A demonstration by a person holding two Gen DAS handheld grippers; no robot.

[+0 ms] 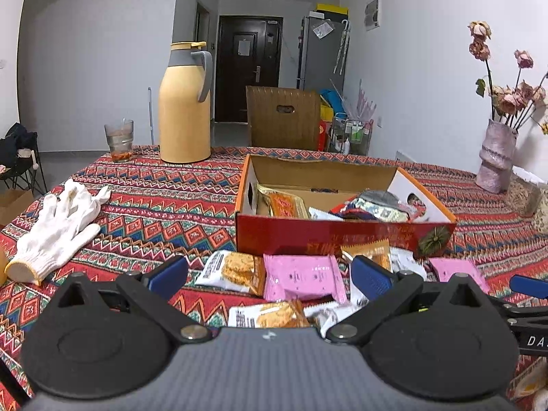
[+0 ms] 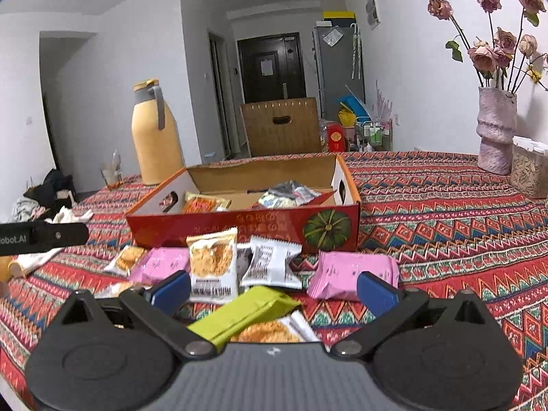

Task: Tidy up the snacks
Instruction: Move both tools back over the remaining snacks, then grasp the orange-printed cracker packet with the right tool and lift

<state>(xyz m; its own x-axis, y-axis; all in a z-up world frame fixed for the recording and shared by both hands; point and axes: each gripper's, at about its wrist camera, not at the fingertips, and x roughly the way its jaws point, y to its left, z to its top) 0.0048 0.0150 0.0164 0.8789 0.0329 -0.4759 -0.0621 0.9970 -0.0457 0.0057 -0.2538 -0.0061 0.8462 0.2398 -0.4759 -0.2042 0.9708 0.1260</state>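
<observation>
Both grippers, left (image 1: 270, 275) and right (image 2: 274, 291), spread apart, holding nothing. Snack packets (image 2: 212, 260) lie before red box (image 2: 239, 229).

Snack packets (image 2: 212, 260) crowd the tabletop (image 2: 445, 212) before my snack box (image 2: 239, 229); its open top is unobstructed.
</observation>
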